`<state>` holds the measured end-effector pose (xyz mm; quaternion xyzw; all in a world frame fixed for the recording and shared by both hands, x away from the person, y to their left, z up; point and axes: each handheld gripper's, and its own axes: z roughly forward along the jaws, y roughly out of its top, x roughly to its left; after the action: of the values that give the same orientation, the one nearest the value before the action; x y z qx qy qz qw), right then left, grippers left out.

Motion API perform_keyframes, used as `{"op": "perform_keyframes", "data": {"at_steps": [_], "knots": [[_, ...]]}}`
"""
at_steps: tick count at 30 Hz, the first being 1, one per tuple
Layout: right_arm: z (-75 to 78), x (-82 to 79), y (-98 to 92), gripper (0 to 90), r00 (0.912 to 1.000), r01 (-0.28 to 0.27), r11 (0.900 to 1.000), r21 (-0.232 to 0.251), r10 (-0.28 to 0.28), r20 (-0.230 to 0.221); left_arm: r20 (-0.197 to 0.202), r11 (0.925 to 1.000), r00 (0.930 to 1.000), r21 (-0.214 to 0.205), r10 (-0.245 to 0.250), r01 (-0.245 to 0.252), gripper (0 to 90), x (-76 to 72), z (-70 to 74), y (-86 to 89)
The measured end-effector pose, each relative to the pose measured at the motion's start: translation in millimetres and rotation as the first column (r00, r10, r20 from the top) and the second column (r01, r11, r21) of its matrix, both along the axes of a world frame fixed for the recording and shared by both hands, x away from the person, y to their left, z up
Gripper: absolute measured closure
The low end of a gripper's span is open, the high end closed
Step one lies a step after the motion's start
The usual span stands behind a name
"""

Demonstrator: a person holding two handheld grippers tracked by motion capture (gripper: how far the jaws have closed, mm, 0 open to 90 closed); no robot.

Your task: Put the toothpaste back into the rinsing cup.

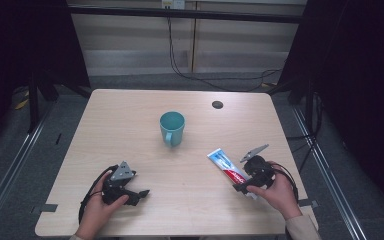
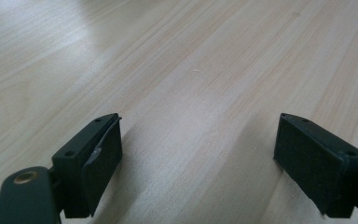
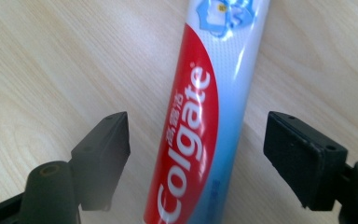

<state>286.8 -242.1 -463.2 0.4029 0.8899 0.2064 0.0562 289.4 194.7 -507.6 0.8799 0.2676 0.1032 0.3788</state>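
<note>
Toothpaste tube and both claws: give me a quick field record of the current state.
toothpaste tube: lying flat on table, between right claw's jaws, not gripped
right claw: open, straddling the tube
left claw: open, nothing between its jaws, low over bare wood
mug: teal, upright, mid-table, apart from both claws
</note>
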Motion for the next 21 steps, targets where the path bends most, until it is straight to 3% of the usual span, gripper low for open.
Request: {"op": "perform_keyframes", "data": {"at_steps": [10,21], "knots": [[3.2,20.1,22.0,24.8,0.9982,-0.051,0.9951,-0.085,0.048,-0.036,0.0,1.0,1.0,0.001,-0.001,0.001,14.7,0.0,0.0,0.1],[1.1,37.6,32.4,27.9,0.9976,-0.021,0.9923,-0.122,0.013,-0.068,0.0,1.0,1.0,0.002,-0.001,0.001,14.8,0.0,0.1,0.1]]}}
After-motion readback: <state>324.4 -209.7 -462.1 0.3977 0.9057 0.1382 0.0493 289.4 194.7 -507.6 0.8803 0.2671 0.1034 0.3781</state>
